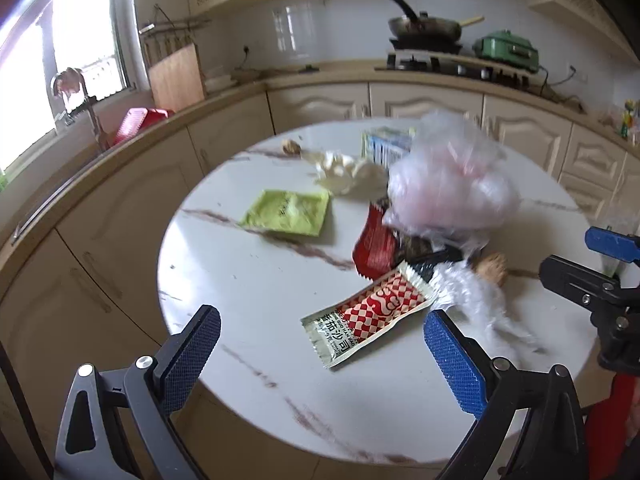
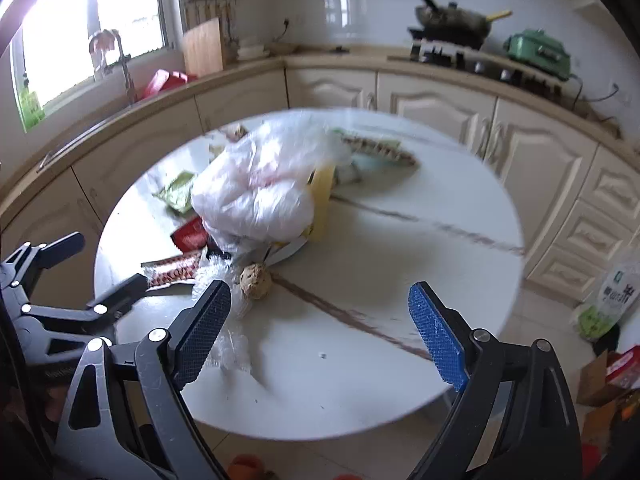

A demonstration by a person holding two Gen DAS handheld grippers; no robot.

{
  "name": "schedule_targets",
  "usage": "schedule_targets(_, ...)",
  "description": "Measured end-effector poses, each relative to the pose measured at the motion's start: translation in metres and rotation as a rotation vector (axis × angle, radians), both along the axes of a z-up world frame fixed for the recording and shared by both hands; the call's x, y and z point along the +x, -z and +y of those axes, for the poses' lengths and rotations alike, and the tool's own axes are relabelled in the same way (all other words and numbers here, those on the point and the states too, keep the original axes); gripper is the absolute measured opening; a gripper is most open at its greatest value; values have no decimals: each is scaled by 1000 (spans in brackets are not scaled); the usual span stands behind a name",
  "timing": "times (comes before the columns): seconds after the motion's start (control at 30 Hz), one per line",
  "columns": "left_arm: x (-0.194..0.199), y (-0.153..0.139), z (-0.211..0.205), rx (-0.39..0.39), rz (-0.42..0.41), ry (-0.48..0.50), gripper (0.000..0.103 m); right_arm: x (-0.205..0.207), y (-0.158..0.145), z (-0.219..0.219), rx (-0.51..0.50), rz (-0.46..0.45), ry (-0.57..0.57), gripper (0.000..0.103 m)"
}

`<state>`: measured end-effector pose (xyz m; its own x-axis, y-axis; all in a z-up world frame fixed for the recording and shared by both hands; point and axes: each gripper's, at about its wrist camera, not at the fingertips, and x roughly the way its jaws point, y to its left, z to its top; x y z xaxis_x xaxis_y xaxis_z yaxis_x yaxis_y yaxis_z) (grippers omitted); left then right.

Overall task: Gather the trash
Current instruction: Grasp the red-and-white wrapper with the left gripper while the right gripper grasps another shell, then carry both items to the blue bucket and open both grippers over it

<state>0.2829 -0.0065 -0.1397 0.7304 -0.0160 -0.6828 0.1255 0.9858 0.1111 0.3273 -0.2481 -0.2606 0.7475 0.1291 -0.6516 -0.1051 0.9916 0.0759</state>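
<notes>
Both hand-held grippers, left (image 1: 322,338) and right (image 2: 320,312), tilt downward over the littered table (image 2: 360,360), jaws spread, pinching nothing.

1. One round marble table (image 1: 256,280).
2. Two hand-held grippers: left (image 1: 320,344) and right (image 2: 320,324), each with its jaws spread wide and nothing between them.
3. One bulging clear plastic bag (image 1: 448,192).
4. One green sachet (image 1: 288,212).
5. One red-and-white checked sachet (image 1: 368,316).
6. One red wrapper (image 1: 372,244).
7. Two walnuts: (image 1: 494,270) and (image 1: 291,146).
8. One crumpled white tissue (image 1: 344,172).
9. One roll of yellow tape (image 2: 322,200).
</notes>
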Motion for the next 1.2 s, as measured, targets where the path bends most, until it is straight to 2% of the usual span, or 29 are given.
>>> schedule_targets(0.1,17,12,2,-2,18,13,100,9,8,5,-8,18,-12,90)
schedule_targets(0.23,37,27,1,-7,45,24,95,18,16,9,-12,41,-18,89)
schedule_targets(0.37,53,31,6,-39,38,34,90,24,21,13,-9,47,-25,88)
schedule_targets(0.47,60,32,8,-59,35,52,81,28,22,12,-6,49,-30,84)
schedule_targets(0.6,63,35,11,-85,32,83,63,33,24,14,26,58,-48,81)
schedule_targets(0.63,64,35,11,-89,29,92,55,33,24,14,30,58,-52,78)
schedule_targets(0.67,60,36,12,-92,24,101,52,34,25,15,39,62,-62,77)
schedule_targets(0.73,58,37,12,-90,16,114,34,34,25,18,49,66,-79,68)
schedule_targets(0.83,53,40,13,-97,14,121,20,36,26,22,60,75,-102,57)
schedule_targets(0.87,52,40,15,-104,12,121,19,37,26,23,68,80,-111,54)
schedule_targets(0.93,52,39,22,-136,22,118,14,38,26,24,101,89,-138,41)
schedule_targets(0.97,52,39,26,-155,30,116,14,38,26,24,108,91,-141,40)
schedule_targets(1.03,51,37,32,-165,33,103,13,39,27,24,147,96,-167,26)
schedule_targets(1.2,38,23,43,-172,9,90,12,38,31,16,208,92,-176,24)
